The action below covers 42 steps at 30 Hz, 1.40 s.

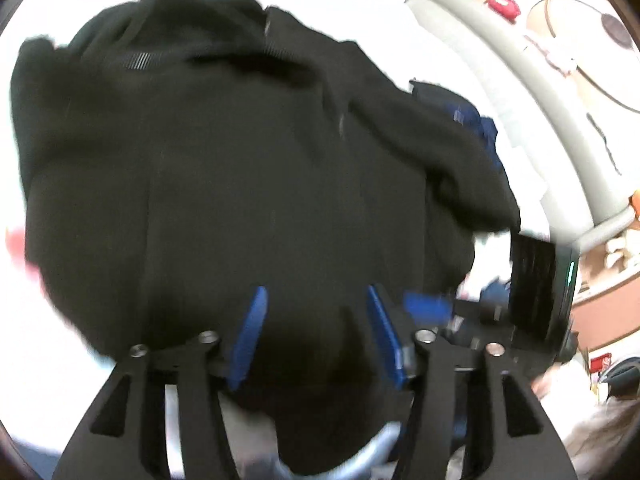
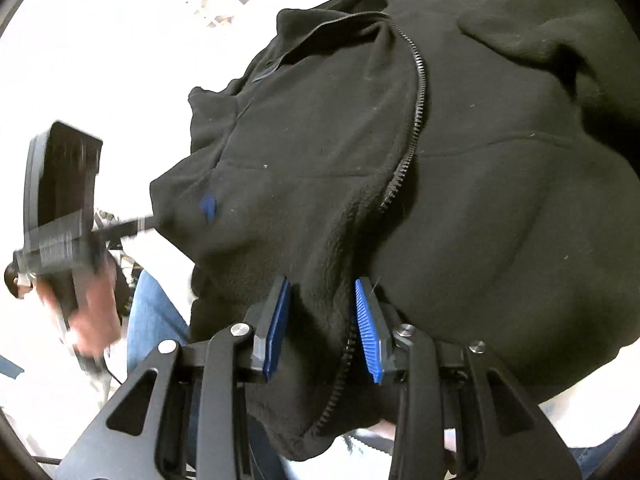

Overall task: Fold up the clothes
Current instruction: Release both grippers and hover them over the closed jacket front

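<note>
The right gripper has its blue pads closed on a thick fold of the black fleece jacket, just beside the zipper at the front opening. The left gripper has its jaws set apart with black cloth bunched between them; whether the pads really press it I cannot tell, because this view is blurred. In the right wrist view the left gripper appears at the left, blurred, with a hand on its handle. The jacket lies spread on a white surface, zipper partly open. Blue jeans show below its hem
</note>
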{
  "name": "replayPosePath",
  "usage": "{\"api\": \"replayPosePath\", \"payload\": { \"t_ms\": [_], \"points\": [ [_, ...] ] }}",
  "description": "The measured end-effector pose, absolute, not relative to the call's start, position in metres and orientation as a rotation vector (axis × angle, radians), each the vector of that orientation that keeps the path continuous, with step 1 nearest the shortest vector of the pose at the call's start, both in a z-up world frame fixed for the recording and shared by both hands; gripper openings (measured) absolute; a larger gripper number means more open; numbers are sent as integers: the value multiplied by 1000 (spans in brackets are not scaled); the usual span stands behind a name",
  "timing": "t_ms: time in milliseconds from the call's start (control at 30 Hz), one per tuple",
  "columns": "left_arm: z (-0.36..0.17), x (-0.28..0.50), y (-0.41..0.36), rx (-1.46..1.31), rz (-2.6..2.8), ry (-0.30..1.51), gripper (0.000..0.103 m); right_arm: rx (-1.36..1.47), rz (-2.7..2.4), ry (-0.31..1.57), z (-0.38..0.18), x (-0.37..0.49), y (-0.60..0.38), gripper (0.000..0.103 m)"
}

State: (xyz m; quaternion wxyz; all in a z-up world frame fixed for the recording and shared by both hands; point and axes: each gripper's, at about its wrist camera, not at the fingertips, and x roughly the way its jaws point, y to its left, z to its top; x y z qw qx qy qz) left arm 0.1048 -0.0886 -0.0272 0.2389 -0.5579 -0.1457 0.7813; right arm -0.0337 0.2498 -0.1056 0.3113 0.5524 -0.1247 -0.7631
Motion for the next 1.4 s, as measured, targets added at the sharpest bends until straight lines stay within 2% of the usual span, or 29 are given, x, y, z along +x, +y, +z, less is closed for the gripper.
{"api": "replayPosePath", "payload": {
  "t_ms": [67,233,300,400,467,500,533,600,700,833,933,1000,1167,1267,1400],
  "points": [
    [-30,123,-91,-1549,2130,-407,57,1479,-2006,-326,-113,-34,247,25],
    [-48,128,-92,-1640,2161,-393,57,1433,-1991,-232,-92,-20,239,24],
    [-54,131,-93,-1665,2158,-409,58,1404,-2002,-171,-85,-21,224,26],
    [-62,134,-94,-1701,2154,-433,69,1421,-2062,-128,-80,-16,236,32],
    [-68,137,-95,-1726,2150,-449,68,1444,-2053,-154,-83,-14,244,33],
    [-71,138,-95,-1738,2149,-457,64,1456,-2049,-166,-84,-13,247,33],
    [-74,139,-96,-1750,2147,-465,50,1467,-2044,-179,-86,-12,251,33],
    [-79,141,-97,-1774,2143,-481,33,1493,-2033,-185,-92,-12,248,33],
    [-80,144,-100,-1787,2138,-497,30,1512,-2018,-120,-103,-17,216,33],
    [-54,146,-112,-1726,2138,-489,30,1467,-2086,-103,-79,-25,229,33],
    [-7,138,-126,-1543,2190,-511,31,1437,-2115,-109,-61,-45,239,33],
    [20,123,-140,-1412,2240,-573,34,1415,-2146,-63,-48,-67,238,34],
    [12,36,-154,-1425,2294,-612,35,1359,-2127,52,-24,-154,184,38],
    [5,-16,-162,-1437,2325,-633,35,1399,-2059,147,-39,-212,135,38],
    [-24,-87,-174,-1586,2338,-609,35,1504,-1959,271,-84,-277,75,38]
  ]
}}
